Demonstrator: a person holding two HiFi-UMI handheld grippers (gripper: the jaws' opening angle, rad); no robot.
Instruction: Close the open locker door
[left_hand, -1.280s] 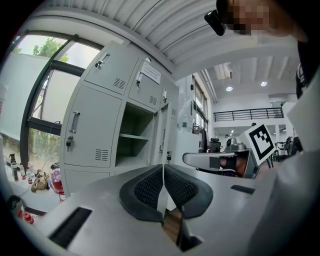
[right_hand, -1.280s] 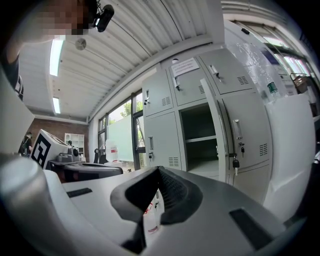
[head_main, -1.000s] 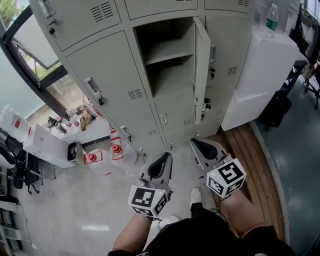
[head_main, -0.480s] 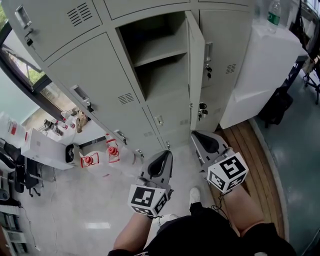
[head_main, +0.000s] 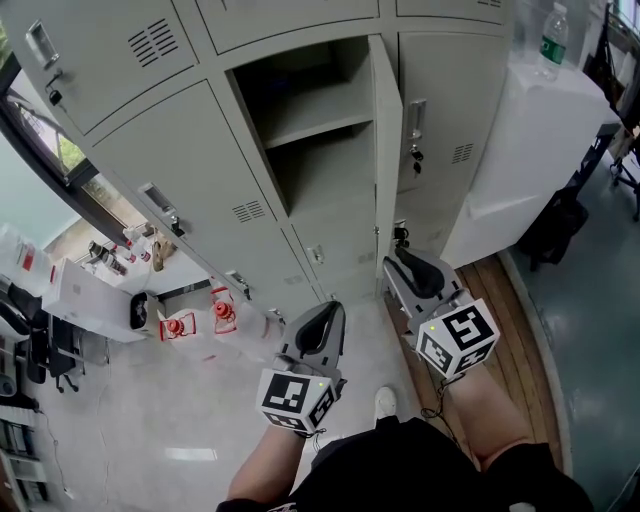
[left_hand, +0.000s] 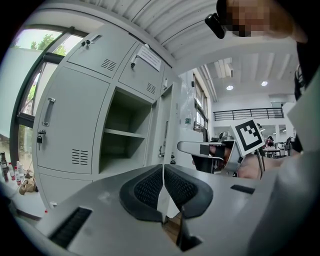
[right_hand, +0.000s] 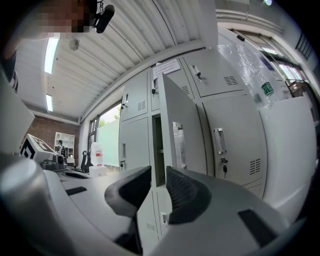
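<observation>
The grey locker door stands swung out to the right of its open compartment, which has one shelf and nothing on it. My right gripper is below the door's lower edge, pointing at it. Its jaws are opening with nothing between them, and the door rises just beyond the right gripper. My left gripper hangs lower, in front of the lockers' bottom row, apart from the door. In the left gripper view the left gripper is shut and holds nothing.
A white cabinet with a water bottle on top stands right of the lockers. At the left are a window, a low table with bottles and red items on the floor. Wooden flooring runs under the right side.
The right gripper has moved forward and up toward the door's lower edge, and its jaws have parted. The lockers have come closer. The left gripper has kept its place.
</observation>
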